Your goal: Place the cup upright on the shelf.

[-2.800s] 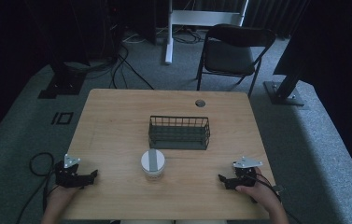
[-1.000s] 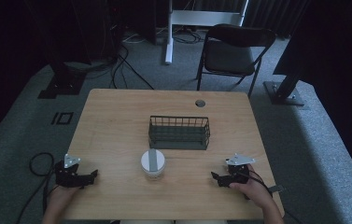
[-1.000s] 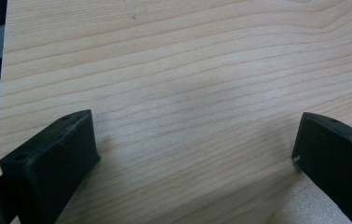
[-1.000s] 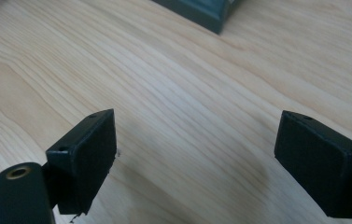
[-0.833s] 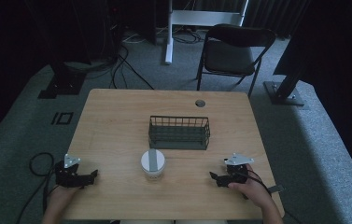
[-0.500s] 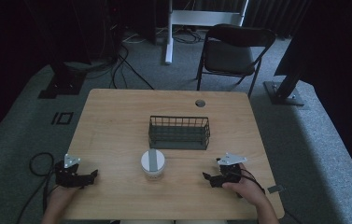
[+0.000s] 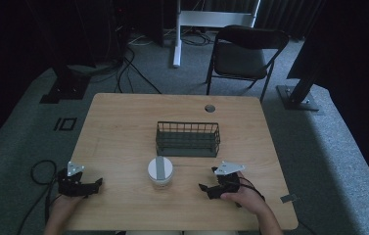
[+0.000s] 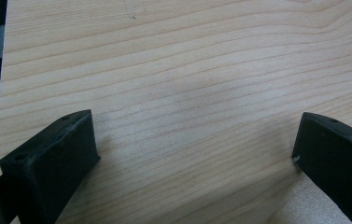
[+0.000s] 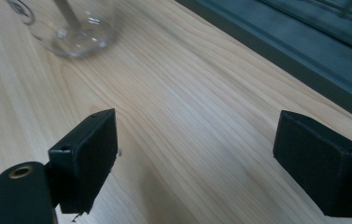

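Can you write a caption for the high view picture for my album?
Two open claws wait beside a cup and wire basket.

Cup [image 7: 160,172] on table [image 7: 123,127], basket [image 7: 187,139] just behind it

In my right gripper view the glass jar [image 9: 73,28] was blurred and cut off at the top edge, and the wire basket [image 9: 299,42] ran off the right.

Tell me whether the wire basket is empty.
Apparently empty: in the high view the wire basket on the table shows bare dark floor. Small contents cannot be ruled out.
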Demonstrator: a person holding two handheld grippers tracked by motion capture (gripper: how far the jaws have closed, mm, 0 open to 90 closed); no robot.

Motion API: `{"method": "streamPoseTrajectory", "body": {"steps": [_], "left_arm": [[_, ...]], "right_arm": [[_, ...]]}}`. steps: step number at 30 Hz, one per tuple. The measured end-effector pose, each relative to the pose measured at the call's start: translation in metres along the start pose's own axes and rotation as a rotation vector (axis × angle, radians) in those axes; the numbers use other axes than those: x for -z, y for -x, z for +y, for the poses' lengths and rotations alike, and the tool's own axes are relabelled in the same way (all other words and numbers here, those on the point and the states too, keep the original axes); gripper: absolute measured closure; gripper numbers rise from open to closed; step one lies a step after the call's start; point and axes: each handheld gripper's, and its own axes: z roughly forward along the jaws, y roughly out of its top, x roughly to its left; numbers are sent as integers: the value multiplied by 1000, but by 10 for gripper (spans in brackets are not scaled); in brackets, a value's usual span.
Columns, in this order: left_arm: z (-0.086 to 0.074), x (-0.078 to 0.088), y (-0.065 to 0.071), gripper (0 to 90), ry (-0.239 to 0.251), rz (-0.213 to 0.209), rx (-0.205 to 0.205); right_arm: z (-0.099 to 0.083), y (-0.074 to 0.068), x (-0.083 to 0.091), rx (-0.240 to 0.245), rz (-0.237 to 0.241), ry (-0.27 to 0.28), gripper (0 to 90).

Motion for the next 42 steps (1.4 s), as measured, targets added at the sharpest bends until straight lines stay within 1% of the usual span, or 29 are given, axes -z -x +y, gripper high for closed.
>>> {"method": "streamPoseTrajectory", "body": {"steps": [4,5,6,9,10,11,12,15,16,21,22,23,27,34,36,37,42], "left_arm": [[0,0,0,0,0,0,0],[0,0,0,0,0,0,0],[0,0,0,1,0,0,0],[0,0,0,0,0,0,0],[0,0,0,0,0,0,0],[0,0,0,0,0,0,0],[0,0,0,1,0,0,0],[0,0,0,0,0,0,0],[0,0,0,0,0,0,0],[0,0,0,0,0,0,0],[0,0,0,0,0,0,0],[0,0,0,0,0,0,0],[0,0,0,1,0,0,0],[0,0,0,0,0,0,0],[0,0,0,0,0,0,0],[0,0,0,0,0,0,0],[0,0,0,0,0,0,0]], "right_arm": [[4,-4,-5,10,11,4,138],[8,-9,-9,11,32,13,138],[9,-10,-10,17,41,17,138],[13,-15,-15,24,62,30,138],[13,-15,-15,24,62,30,138],[15,-17,-17,30,64,33,138],[18,-22,-22,46,72,29,141],[23,-28,-28,64,85,28,141],[25,-29,-30,63,89,31,141],[33,-36,-36,78,131,55,141],[33,-36,-36,78,131,55,141],[35,-39,-39,86,140,57,141],[41,-46,-44,111,152,56,141],[49,-56,-51,124,184,78,141],[52,-59,-54,125,187,81,141],[53,-60,-55,127,197,83,141],[56,-63,-61,130,202,92,141]]}}
